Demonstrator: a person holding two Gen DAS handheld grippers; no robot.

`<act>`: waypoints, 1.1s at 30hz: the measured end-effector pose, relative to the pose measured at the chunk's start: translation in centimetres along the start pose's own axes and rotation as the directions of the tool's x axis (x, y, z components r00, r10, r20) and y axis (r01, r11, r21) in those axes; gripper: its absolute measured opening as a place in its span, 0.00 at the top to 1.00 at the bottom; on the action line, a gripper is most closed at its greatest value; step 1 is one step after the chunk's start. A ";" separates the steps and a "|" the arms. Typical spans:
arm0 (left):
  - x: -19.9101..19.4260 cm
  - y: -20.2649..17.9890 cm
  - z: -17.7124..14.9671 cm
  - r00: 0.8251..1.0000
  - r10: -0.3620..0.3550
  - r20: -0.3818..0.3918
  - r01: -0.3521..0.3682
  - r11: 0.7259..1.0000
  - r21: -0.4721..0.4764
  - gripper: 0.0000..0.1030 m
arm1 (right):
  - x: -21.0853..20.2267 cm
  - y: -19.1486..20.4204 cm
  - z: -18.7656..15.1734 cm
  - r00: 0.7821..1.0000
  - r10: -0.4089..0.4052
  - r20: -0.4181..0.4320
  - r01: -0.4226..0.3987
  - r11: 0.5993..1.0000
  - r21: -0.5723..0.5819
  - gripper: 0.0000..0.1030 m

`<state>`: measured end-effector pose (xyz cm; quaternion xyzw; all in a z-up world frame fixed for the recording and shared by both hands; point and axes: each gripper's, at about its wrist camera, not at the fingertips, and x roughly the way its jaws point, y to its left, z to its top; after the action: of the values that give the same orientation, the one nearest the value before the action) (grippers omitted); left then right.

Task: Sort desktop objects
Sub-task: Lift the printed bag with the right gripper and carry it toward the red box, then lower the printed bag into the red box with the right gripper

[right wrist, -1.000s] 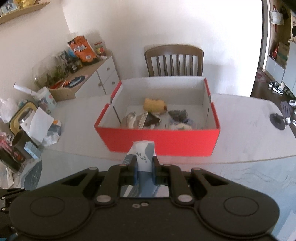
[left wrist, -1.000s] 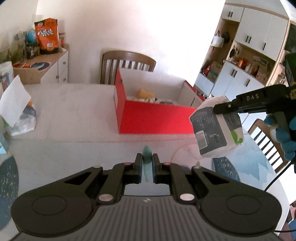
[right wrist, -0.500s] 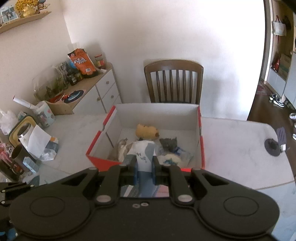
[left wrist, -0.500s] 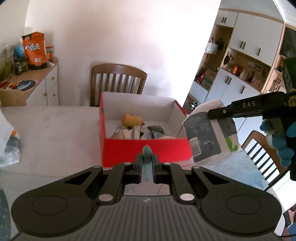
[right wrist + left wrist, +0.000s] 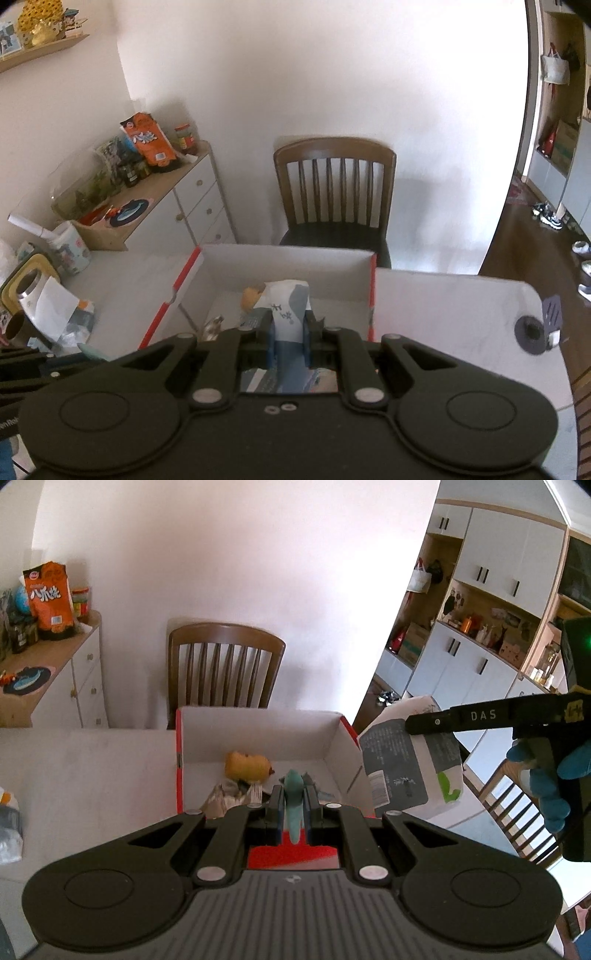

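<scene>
A red box (image 5: 180,775) with a white inside stands on the white table; it also shows in the right wrist view (image 5: 371,295). Inside lie a yellow plush toy (image 5: 246,765) and crumpled wrappers (image 5: 231,794). My left gripper (image 5: 294,799) is shut on a thin teal object (image 5: 293,786), held over the box's near wall. My right gripper (image 5: 289,321) is shut on a white and grey packet (image 5: 286,310), held over the box; in the left wrist view the packet (image 5: 410,764) hangs by the box's right wall.
A wooden chair (image 5: 221,664) stands behind the table. A sideboard (image 5: 177,206) with snack bags stands at the left. Cups and bags (image 5: 48,295) sit on the table's left side. A small dark disc (image 5: 532,330) lies on the table at the right.
Both grippers have moved forward and higher with their objects; the box has come closer and now lies right below them.
</scene>
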<state>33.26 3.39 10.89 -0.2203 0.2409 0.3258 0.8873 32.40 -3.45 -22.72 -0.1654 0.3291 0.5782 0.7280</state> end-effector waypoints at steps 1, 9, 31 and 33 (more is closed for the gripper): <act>0.1 0.0 0.3 1.000 0.003 0.002 -0.003 1.000 0.000 0.91 | 0.2 -0.2 0.3 1.000 -0.006 0.005 0.006 1.000 -0.003 0.87; 2.9 0.3 2.8 1.000 0.022 -0.012 -0.022 1.000 -0.010 0.91 | 2.6 -1.7 1.8 1.000 -0.024 0.008 0.023 1.000 0.006 0.87; 10.7 2.7 4.7 0.980 0.155 -0.128 -0.147 0.987 0.064 0.91 | 9.8 -1.9 1.0 0.996 0.055 -0.070 -0.053 0.998 0.034 0.87; 11.6 2.8 4.9 0.976 0.161 -0.146 -0.151 0.986 0.076 0.91 | 10.3 -1.8 1.0 0.996 0.057 -0.071 -0.055 0.998 0.028 0.87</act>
<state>40.49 13.50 7.45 -0.1959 0.3346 0.3687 0.8448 35.55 4.19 -29.14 -0.1676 0.3671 0.5878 0.7012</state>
